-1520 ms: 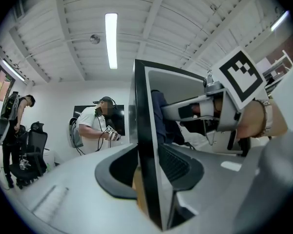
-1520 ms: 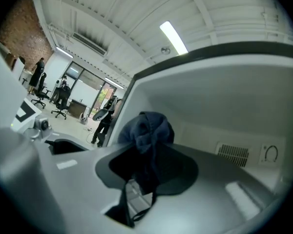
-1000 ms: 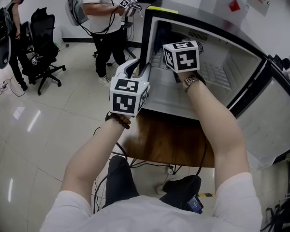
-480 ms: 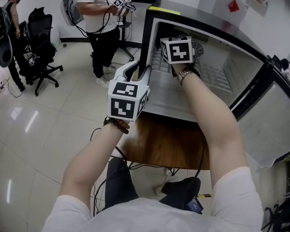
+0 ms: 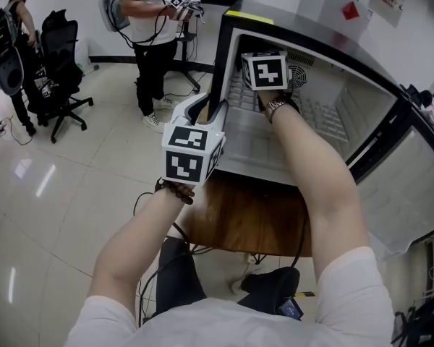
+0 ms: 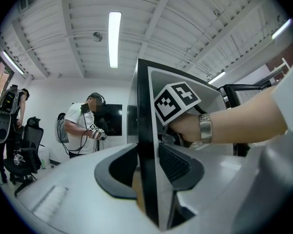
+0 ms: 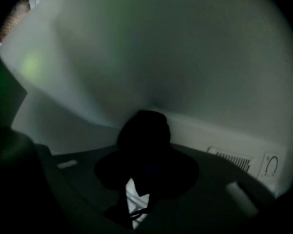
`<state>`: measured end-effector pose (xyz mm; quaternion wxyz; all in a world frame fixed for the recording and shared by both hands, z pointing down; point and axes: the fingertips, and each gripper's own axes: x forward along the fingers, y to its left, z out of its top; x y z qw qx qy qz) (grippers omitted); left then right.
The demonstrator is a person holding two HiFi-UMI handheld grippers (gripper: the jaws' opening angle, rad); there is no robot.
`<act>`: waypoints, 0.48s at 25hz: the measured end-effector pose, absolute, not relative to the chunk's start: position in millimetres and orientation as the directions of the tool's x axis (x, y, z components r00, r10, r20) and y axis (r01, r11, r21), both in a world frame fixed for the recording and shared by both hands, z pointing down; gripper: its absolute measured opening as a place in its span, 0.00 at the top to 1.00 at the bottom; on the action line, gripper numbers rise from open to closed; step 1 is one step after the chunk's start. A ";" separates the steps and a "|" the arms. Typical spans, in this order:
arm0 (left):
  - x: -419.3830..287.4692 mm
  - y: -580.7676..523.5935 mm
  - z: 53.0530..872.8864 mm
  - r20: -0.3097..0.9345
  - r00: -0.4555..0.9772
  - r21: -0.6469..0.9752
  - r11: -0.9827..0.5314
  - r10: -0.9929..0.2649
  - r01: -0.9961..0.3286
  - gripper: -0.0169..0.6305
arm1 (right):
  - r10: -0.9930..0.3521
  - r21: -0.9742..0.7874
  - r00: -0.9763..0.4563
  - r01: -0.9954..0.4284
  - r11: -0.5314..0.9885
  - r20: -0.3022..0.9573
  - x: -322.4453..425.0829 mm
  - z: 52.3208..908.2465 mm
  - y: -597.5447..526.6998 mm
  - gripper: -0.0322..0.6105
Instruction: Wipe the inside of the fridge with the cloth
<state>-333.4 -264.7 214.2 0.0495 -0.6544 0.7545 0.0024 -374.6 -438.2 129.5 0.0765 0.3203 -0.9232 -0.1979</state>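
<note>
A small fridge stands open on a wooden table, its door swung out to the right. My left gripper is clamped on the front edge of the fridge's left side wall; a jaw lies on each side of that wall. My right gripper reaches deep into the fridge, and only its marker cube shows from above. In the right gripper view the right gripper is shut on a dark cloth, which bulges ahead of the jaws against the pale inner wall.
A wire shelf and a round fan vent sit inside the fridge. A vent grille is low on the inner wall. Another person stands at the back left, near the office chairs. Cables lie under the table.
My right gripper has moved deeper into the fridge and slightly to the left with the cloth. The left gripper has stayed on the fridge wall.
</note>
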 end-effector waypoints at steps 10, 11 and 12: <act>-334.5 -264.1 213.9 -0.077 -0.145 -0.058 0.150 -0.986 -0.987 0.80 | -0.661 0.420 -0.749 -0.586 0.693 0.045 -358.8 132.9 -445.1 0.80; -334.4 -264.3 213.7 -0.077 -0.146 -0.058 0.151 -0.986 -0.987 0.80 | -0.669 0.419 -0.742 -0.593 0.688 0.047 -354.8 133.5 -447.3 0.80; -334.5 -264.5 213.7 -0.077 -0.147 -0.058 0.152 -0.986 -0.987 0.80 | -0.678 0.417 -0.734 -0.601 0.681 0.049 -350.2 134.1 -450.1 0.80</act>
